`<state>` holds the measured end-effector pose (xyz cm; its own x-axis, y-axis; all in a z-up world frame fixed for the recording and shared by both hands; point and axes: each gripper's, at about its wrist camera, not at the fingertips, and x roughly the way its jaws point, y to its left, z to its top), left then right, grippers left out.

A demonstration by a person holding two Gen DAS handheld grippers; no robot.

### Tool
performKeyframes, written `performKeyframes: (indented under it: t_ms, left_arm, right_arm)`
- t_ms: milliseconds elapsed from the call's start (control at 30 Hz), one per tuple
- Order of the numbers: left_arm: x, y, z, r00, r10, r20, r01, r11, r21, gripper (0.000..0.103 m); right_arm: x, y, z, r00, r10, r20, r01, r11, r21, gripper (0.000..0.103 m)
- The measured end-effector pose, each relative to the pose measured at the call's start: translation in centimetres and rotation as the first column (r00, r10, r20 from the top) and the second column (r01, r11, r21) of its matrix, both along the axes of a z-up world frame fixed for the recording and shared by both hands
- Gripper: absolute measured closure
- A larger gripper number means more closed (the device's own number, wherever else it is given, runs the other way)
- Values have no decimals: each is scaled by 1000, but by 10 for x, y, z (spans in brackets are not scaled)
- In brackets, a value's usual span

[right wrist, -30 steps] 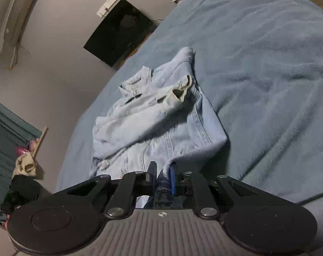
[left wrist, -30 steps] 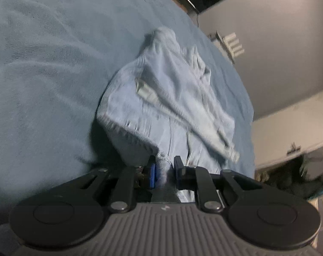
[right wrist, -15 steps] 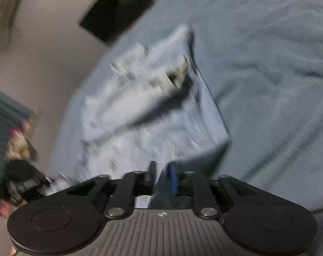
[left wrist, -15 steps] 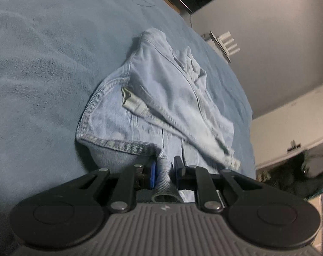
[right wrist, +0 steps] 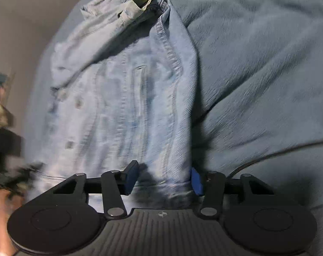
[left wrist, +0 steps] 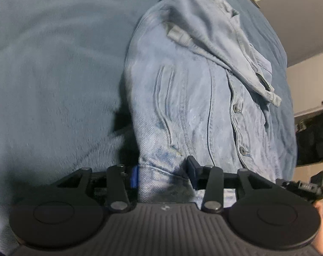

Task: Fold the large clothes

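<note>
Blue fleecy bed cover [left wrist: 55, 64] fills the left wrist view, with the pale blue denim jacket [left wrist: 193, 89] lying buttoned-side up along its middle. The left gripper [left wrist: 163, 173] has its jaws opening, hem corner loose between them, no longer pinched. Letting go cleanly matters: back straight out so the hem stays flat. Open bed lies left.

Right wrist view: the right gripper [right wrist: 163, 179] likewise is opening over the jacket's [right wrist: 127, 98] other hem corner; bare cover [right wrist: 257, 64] spreads right.

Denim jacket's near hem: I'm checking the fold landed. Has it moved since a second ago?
Yes. The hem has dropped onto the blue blanket; earlier it hung lifted above it.
</note>
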<state>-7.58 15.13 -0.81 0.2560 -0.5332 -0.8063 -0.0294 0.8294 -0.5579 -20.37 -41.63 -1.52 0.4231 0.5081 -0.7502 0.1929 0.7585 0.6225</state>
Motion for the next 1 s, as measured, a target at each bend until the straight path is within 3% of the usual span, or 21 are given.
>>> performKeyframes:
  t_ms: [67, 200, 267, 300, 333, 367, 433, 567, 800, 1000]
  left_arm:
    - [0, 0, -5, 1000, 3, -20, -3, 1000, -19, 55]
    - [2, -16, -4, 993, -106, -46, 106, 994, 4, 49]
    - [0, -21, 1, 990, -137, -18, 137, 990, 11, 50]
    - [-3, -20, 6, 989, -146, 9, 146, 989, -2, 60]
    - [-7, -18, 12, 988, -145, 45, 146, 989, -22, 66]
    - [-10, -14, 16, 989, -129, 77, 132, 990, -43, 76]
    - [-14, -5, 22, 986, -97, 139, 112, 988, -103, 84]
    - [-8, 3, 35, 979, -23, 204, 65, 978, -197, 88]
    - [43, 0, 55, 967, 161, 195, -80, 927, -365, 88]
    - [96, 3, 60, 942, 293, 167, -196, 879, -435, 88]
  right_arm:
    - [-2, 5, 0, 1000, 17, 11, -17, 1000, -10, 45]
    - [2, 13, -4, 999, 30, -17, -30, 999, -14, 43]
    - [-4, 14, 6, 999, 17, 27, -16, 999, -30, 54]
    - [-6, 12, 11, 997, 5, 71, -3, 999, -33, 73]
    - [-7, 12, 16, 992, -7, 124, 10, 1000, -23, 80]
    - [-12, 10, 25, 982, -35, 187, 35, 999, 0, 81]
    - [-19, 7, 35, 963, -77, 258, 68, 997, 43, 82]
    - [-14, 0, 47, 935, -150, 322, 118, 986, 116, 83]
    - [20, -28, 76, 886, -289, 362, 199, 943, 266, 83]
    - [75, -47, 84, 844, -405, 351, 288, 895, 340, 83]
